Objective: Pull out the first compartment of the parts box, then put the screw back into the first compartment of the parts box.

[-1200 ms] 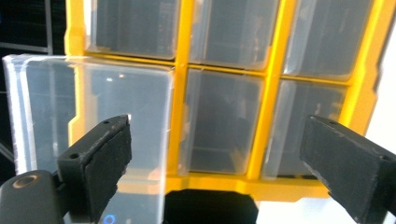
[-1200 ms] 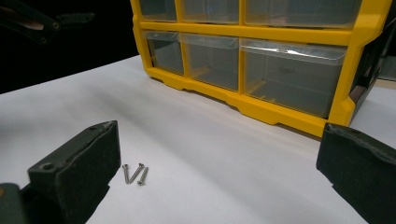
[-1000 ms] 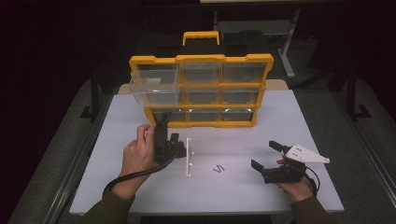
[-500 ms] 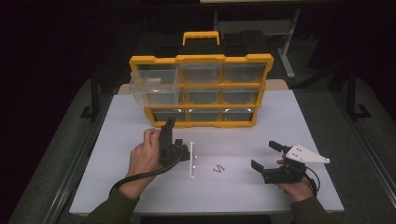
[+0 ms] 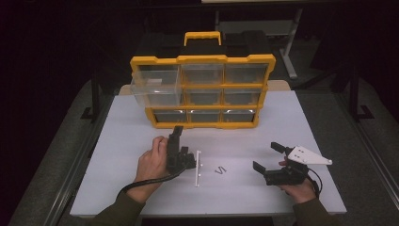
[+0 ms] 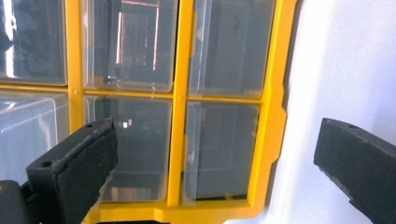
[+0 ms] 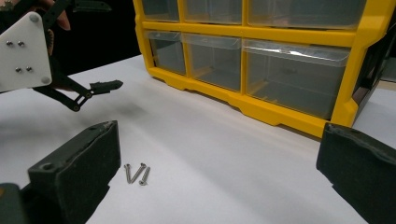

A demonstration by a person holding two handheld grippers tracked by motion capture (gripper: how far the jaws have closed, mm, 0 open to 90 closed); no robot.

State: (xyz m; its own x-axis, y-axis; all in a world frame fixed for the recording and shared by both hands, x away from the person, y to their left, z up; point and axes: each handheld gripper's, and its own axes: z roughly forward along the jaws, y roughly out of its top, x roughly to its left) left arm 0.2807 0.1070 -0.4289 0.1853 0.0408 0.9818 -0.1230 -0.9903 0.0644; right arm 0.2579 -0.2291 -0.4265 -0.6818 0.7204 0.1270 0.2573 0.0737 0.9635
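A yellow organizer point(image 5: 203, 60) with clear drawers stands at the back of the white table point(image 5: 117, 141); its top-left drawer point(image 5: 155, 87) is pulled out. Three small screws point(image 5: 220, 170) lie on the table in front of it, also near my right jaws as screws point(image 7: 137, 173). My left gripper point(image 5: 180, 142) is held on its side left of the screws, open and empty, facing the organizer point(image 6: 177, 112). My right gripper point(image 5: 266, 156) rests right of the screws, open and empty. From there the left gripper point(image 7: 95, 45) hangs above the table with its white plate point(image 7: 23, 46) toward me.
The organizer's yellow handle point(image 5: 202, 36) sticks up at the back. Bare table surface point(image 5: 301, 117) lies to the right of the organizer and along the front edge. Dark floor and a metal stand leg point(image 5: 291, 56) lie beyond the table.
My left gripper has shifted slightly right and nearer the person, staying open. The right gripper and the screws have not moved.
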